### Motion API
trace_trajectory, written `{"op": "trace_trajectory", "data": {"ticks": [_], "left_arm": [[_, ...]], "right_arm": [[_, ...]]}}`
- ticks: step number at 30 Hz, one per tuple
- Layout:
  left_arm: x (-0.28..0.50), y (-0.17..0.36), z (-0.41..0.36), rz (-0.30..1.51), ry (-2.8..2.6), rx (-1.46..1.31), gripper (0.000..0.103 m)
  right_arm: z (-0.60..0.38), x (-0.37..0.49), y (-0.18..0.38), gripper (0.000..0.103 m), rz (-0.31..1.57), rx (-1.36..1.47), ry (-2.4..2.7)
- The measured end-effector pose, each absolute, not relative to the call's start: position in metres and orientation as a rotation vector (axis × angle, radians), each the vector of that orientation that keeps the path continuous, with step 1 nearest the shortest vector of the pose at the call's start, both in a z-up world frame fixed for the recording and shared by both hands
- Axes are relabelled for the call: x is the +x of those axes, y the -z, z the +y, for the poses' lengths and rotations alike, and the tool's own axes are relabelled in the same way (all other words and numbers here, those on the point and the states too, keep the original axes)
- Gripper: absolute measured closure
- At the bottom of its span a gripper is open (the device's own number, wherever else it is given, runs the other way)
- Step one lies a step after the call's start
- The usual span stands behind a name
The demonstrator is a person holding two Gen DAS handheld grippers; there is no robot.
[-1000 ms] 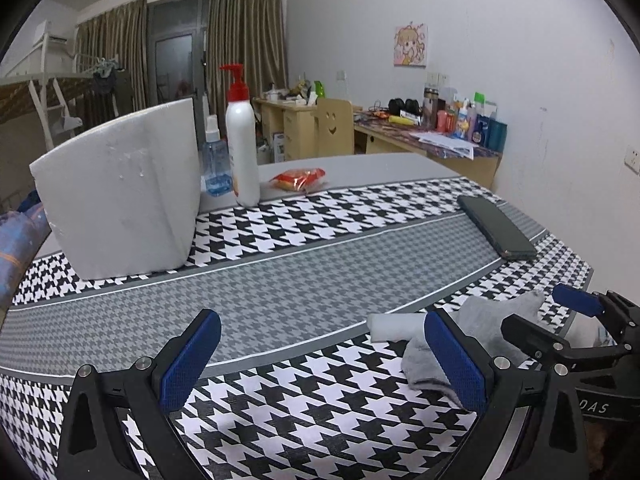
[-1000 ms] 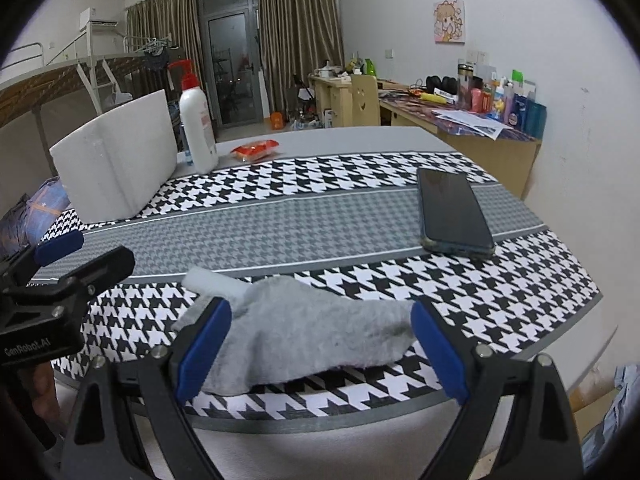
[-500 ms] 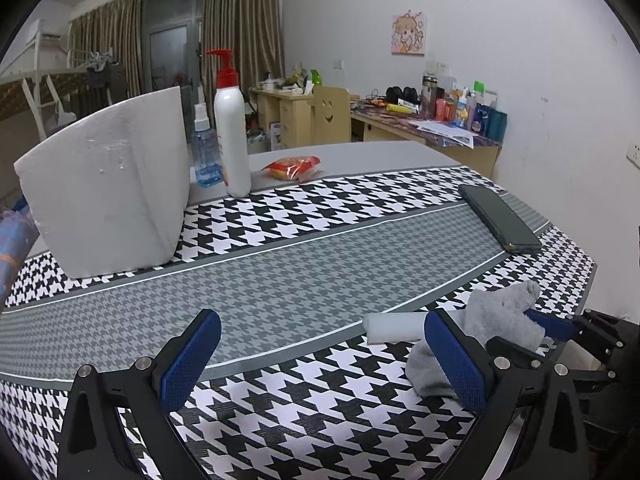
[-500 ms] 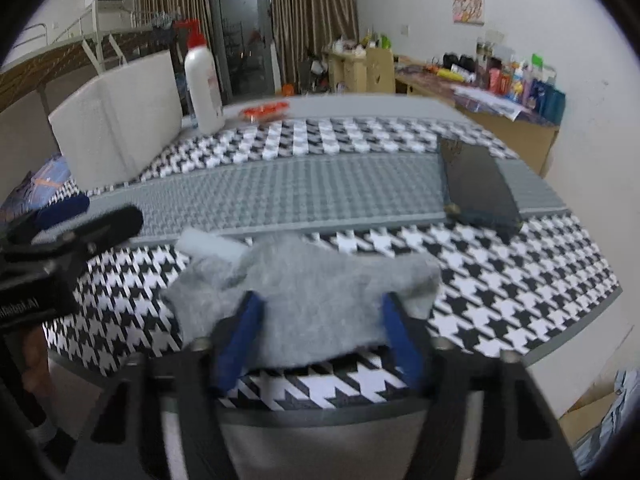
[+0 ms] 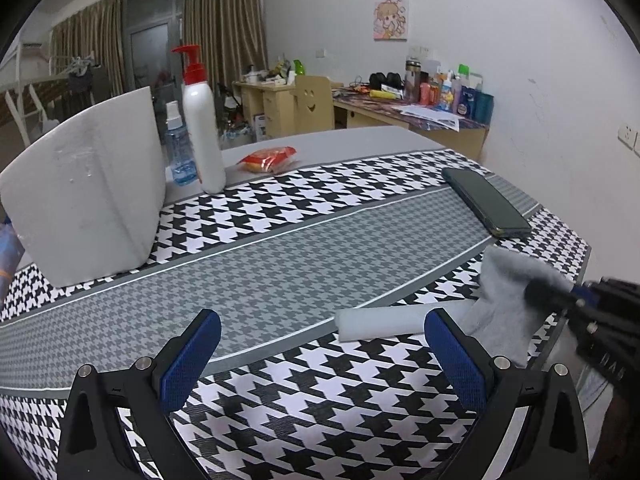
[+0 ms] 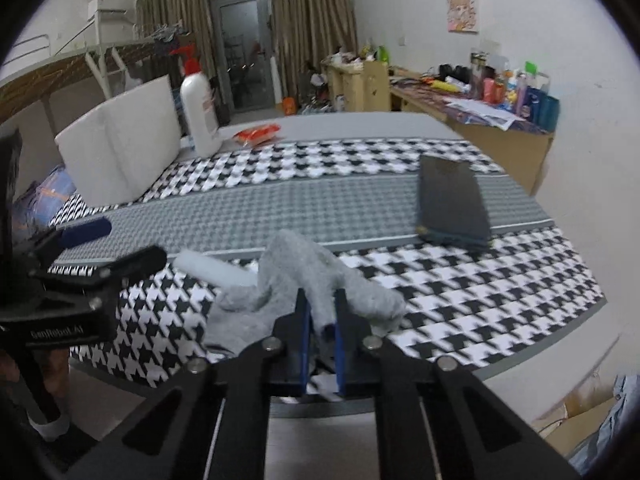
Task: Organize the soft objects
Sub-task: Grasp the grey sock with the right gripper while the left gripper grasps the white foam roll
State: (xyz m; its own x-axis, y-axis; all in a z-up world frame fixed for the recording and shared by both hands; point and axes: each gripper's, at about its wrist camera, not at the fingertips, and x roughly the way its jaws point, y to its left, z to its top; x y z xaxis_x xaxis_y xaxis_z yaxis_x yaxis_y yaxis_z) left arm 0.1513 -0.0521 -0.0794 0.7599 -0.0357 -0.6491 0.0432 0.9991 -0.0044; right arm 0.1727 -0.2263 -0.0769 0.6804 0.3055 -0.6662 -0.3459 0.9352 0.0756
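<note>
- Two risks show in the left wrist view. The left gripper (image 5: 320, 354) hangs over the near edge of the houndstooth tablecloth (image 5: 280, 276) with its blue pads spread wide and nothing between them, so the grey sock (image 5: 506, 300) has no second hold; should the other grip slip, the sock would likely drop back in a heap near the table's right corner
- From the same view, the white foam roll (image 5: 384, 322) lies touching the sock's cuff end, just beyond the left gripper's right pad. A lift may drag the roll along or knock it off the near edge
- Seen from the right wrist camera, the right gripper (image 6: 322, 332) has just been closing and is now clamped on a raised fold of the grey sock (image 6: 304, 280), which is bunched into a ridge between the pads. Only a thin pinch of fabric seems caught, so I judge it could pull free under the sock's own weight
- Also there, the rest of the sock still rests on the cloth, toe end spread toward the right. A sideways pull might rumple the tablecloth or sweep the toe toward the dark phone (image 6: 452, 204), which lies near on the grey stripe
- Farther off, the pump bottle (image 6: 198, 114) and foam block (image 6: 120, 152) stand well apart, so they look safe
</note>
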Motion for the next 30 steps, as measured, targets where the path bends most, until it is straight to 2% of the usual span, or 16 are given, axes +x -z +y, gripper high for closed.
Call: {"op": "trace_trajectory", "data": {"ticks": [27,30], "left_arm": [[0.190,0.087,-0.091,0.884,0.389,0.315,0.001],[0.196,0.091,-0.096,0.866,0.408,0.401,0.005]], "right_arm": [[-0.261,0.184,0.095,0.090,0.804,-0.019,-0.334],[-0.263,0.184,0.096,0.090,0.807,-0.012,-0.335]]}}
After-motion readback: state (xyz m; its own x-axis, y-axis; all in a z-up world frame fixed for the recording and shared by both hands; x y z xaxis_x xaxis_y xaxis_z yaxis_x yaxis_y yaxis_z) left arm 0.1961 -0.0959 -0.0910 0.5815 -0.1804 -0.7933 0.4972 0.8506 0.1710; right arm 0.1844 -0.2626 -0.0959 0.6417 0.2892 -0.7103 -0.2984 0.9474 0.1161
